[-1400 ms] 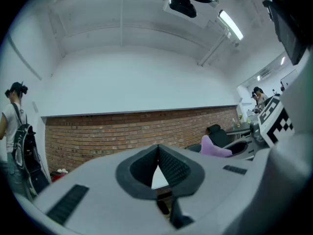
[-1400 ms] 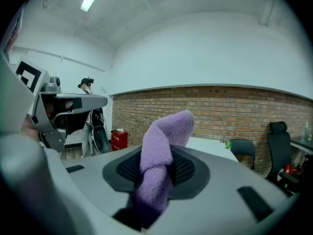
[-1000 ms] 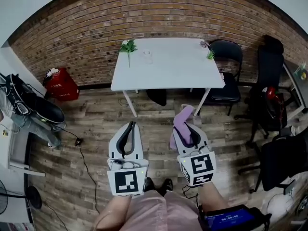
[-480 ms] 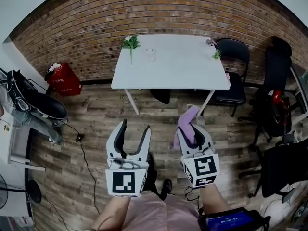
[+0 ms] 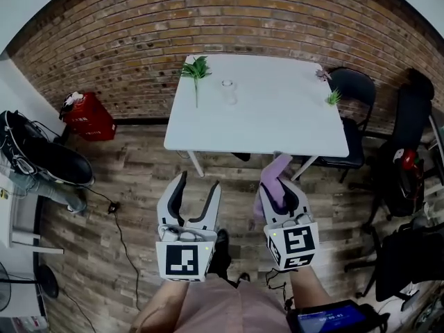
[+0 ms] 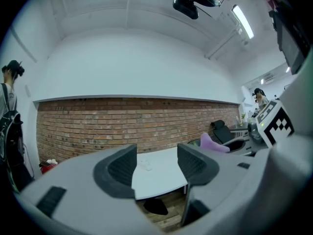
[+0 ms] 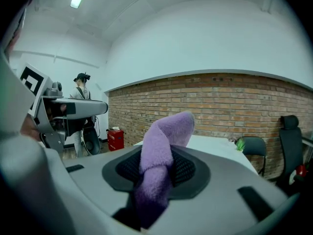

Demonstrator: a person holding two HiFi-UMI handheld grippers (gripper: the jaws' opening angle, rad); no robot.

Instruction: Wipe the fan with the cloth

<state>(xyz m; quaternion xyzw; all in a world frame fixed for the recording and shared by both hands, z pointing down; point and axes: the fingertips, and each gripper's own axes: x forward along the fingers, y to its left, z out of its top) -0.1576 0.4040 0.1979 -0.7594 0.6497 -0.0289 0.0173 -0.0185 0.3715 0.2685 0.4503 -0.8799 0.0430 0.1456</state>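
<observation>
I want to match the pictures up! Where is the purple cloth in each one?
Head view: purple cloth right of centre, in the right gripper.
Left gripper view: right of centre, small.
Right gripper view: centre, between the jaws.
Shared landmark: the white table.

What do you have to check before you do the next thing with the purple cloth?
1. Grip: the fuzzy purple cloth is pinched in the right gripper: ok.
2. Spare hand: the left gripper is empty, with its grey fingers apart after just opening: ok.
3. Target: the fan is in sight: cannot tell.
4. Footing: the black cable on the wooden floor lies off to the left of the feet: ok.
</observation>
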